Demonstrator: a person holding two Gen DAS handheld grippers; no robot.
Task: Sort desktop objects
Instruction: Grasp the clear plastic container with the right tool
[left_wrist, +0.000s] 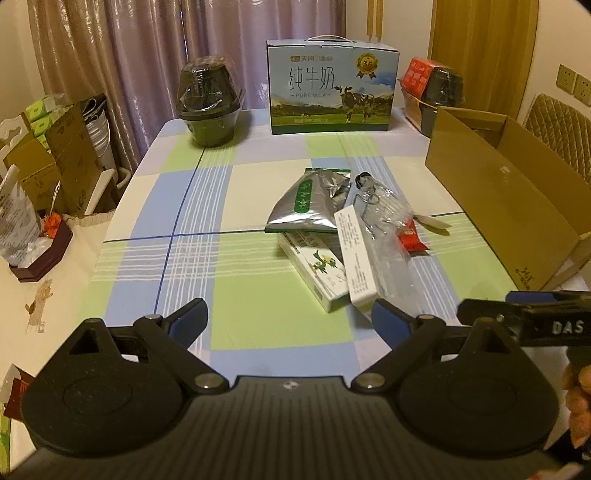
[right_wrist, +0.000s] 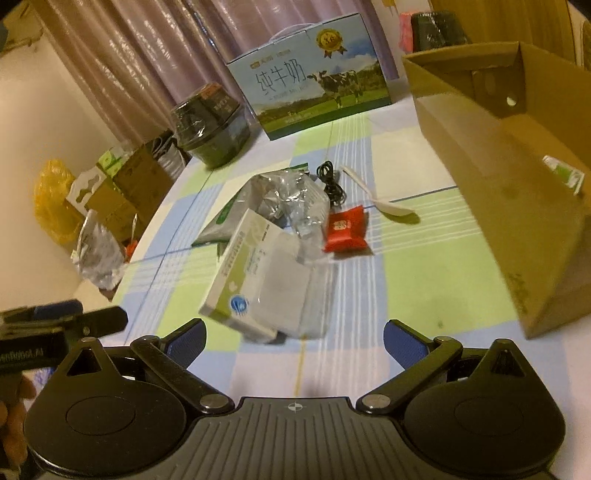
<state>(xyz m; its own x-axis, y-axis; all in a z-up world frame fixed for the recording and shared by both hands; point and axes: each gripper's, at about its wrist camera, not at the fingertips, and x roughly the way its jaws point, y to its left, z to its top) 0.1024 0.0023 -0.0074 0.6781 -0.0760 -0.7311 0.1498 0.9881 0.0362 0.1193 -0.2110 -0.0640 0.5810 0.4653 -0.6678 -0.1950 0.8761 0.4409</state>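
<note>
Now, through the left wrist camera, my left tongs (left_wrist: 288, 317) hang spread and empty above the bench's (left_wrist: 155, 206) near edge; the silver pouch (left_wrist: 310, 201), white cartons (left_wrist: 334, 258) and red sachet (left_wrist: 410, 238) are heaped mid-bench. Through the right camera, my right tongs (right_wrist: 295, 341) are spread too, the cardboard box (right_wrist: 517, 192) at the bench's right edge.

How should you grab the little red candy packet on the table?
Take the red candy packet across its puffy middle, coming straight down from above. It lies flat on the tablecloth, so nothing sticks up to pinch from the side. Its right side is free, while the crinkly clear plastic bag crowds its left, so the open right gripper is probably the better choice.
</note>
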